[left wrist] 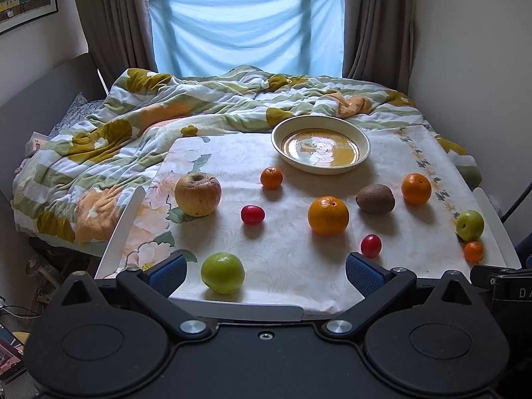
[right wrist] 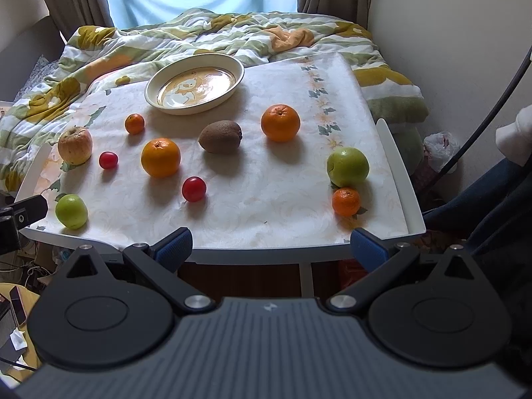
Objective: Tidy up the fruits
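The bowl [left wrist: 321, 149] [right wrist: 195, 84] stands at the far side of the table [left wrist: 232, 309] [right wrist: 266, 252], on the floral cloth [left wrist: 292, 266] [right wrist: 266, 206], and holds nothing; a bear print shows on its bottom. All the fruit lies loose on the cloth, none touching the bowl. Nearest it is a small mandarin [left wrist: 271, 177] [right wrist: 134, 123], then the kiwi [left wrist: 375, 198] [right wrist: 220, 136] between two oranges [left wrist: 328, 215] [right wrist: 160, 157] and [left wrist: 416, 188] [right wrist: 280, 123]. A wrinkled apple [left wrist: 198, 194] [right wrist: 75, 145] sits at the left edge, with a red tomato [left wrist: 252, 214] [right wrist: 108, 160] beside it; a second tomato [left wrist: 371, 246] [right wrist: 194, 189] lies nearer the front. One green apple [left wrist: 222, 273] [right wrist: 71, 211] rests at the front left corner; another [left wrist: 469, 225] [right wrist: 347, 167] is at the right edge, touching a second mandarin [left wrist: 473, 251] [right wrist: 346, 201].

The left gripper [left wrist: 266, 274] hovers over the front edge, fingers spread wide and grasping nothing, the green apple just ahead between them. The right gripper [right wrist: 271, 249] hangs before the table, likewise released.

A rumpled quilt [left wrist: 133, 126] [right wrist: 232, 30] lies behind.
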`<state>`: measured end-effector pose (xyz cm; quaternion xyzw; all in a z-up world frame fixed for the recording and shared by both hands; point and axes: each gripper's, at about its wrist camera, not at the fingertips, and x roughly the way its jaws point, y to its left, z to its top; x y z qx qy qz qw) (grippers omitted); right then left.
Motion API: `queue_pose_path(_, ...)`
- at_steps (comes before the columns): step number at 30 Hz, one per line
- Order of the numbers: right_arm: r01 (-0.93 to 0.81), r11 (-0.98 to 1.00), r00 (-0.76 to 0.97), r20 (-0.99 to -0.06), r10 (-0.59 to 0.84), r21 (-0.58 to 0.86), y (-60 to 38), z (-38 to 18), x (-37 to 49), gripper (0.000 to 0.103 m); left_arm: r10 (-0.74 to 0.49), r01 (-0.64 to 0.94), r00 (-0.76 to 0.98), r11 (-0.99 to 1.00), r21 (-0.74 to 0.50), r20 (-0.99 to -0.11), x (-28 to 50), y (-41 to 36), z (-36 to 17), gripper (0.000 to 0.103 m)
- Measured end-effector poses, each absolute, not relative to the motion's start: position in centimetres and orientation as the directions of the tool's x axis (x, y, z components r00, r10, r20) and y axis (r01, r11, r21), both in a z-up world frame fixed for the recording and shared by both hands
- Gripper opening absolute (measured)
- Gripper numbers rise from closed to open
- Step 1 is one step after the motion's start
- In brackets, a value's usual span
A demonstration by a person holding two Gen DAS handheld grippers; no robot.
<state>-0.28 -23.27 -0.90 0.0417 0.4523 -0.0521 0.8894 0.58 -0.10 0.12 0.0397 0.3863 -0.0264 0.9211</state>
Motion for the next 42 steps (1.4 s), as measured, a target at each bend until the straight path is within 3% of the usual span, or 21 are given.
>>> queue_pose_path(42,0.131,0.991,0.577,-0.815,-0.055,0.026,-23.67,-1.15,0.1,0.103,0.008,0.064,0.7,0.995,0.075,-0.714,0.61,-0.25,0.47,0.103)
